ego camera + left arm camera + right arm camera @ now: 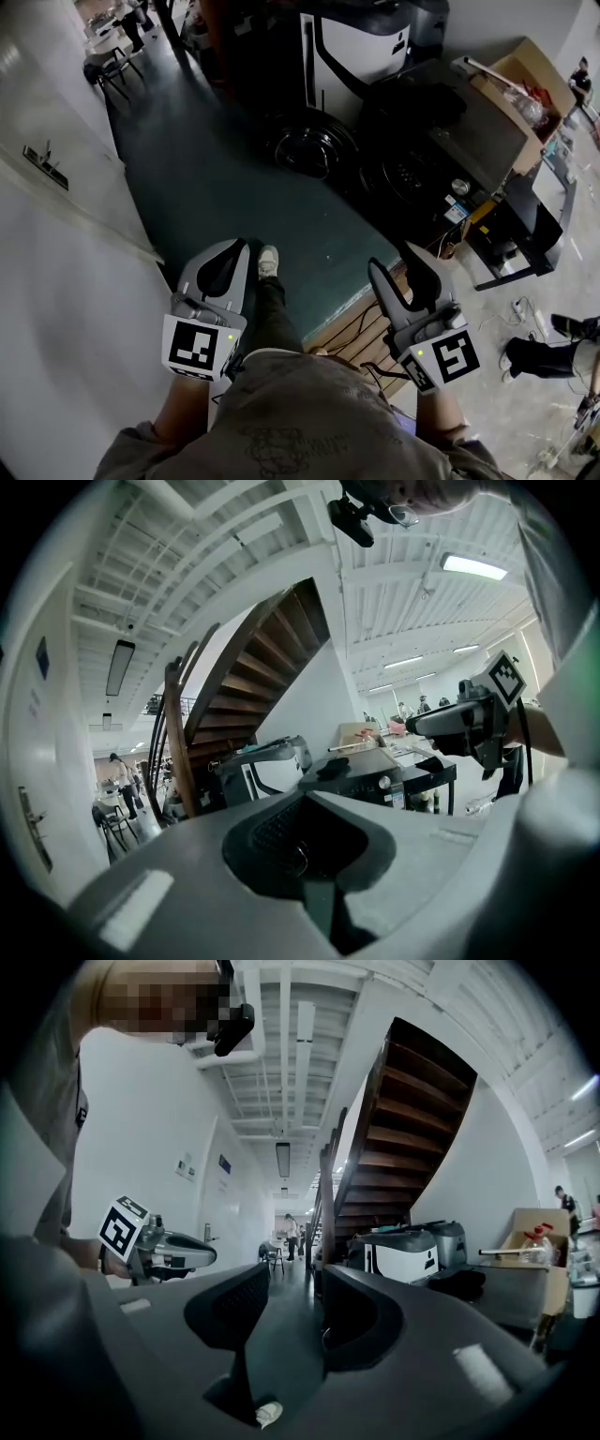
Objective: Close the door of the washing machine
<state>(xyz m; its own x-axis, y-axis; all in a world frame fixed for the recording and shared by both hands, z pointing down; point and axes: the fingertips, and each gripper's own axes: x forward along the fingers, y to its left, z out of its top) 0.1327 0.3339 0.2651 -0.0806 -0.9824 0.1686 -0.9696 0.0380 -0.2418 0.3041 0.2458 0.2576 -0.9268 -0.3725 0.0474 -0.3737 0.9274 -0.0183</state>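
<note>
The black washing machine (448, 131) stands ahead on the right of the dark green floor. Its round door (307, 145) hangs open to the left of the drum opening (410, 174). Both grippers are held near my body, well short of the machine and touching nothing. My left gripper (228, 264) has its jaws together with nothing in them; in the left gripper view (309, 795) the tips meet. My right gripper (401, 268) is open, with a clear empty gap between its fingers in the right gripper view (295, 1283). The machine (367, 778) shows beyond the left jaws.
A white-and-black appliance (356, 47) stands behind the washing machine. A cardboard box (530, 89) and a black cart (511, 239) are to the right. A wooden pallet (352, 333) lies under my right side. A white wall (56, 244) runs along the left. A staircase (403, 1101) rises ahead.
</note>
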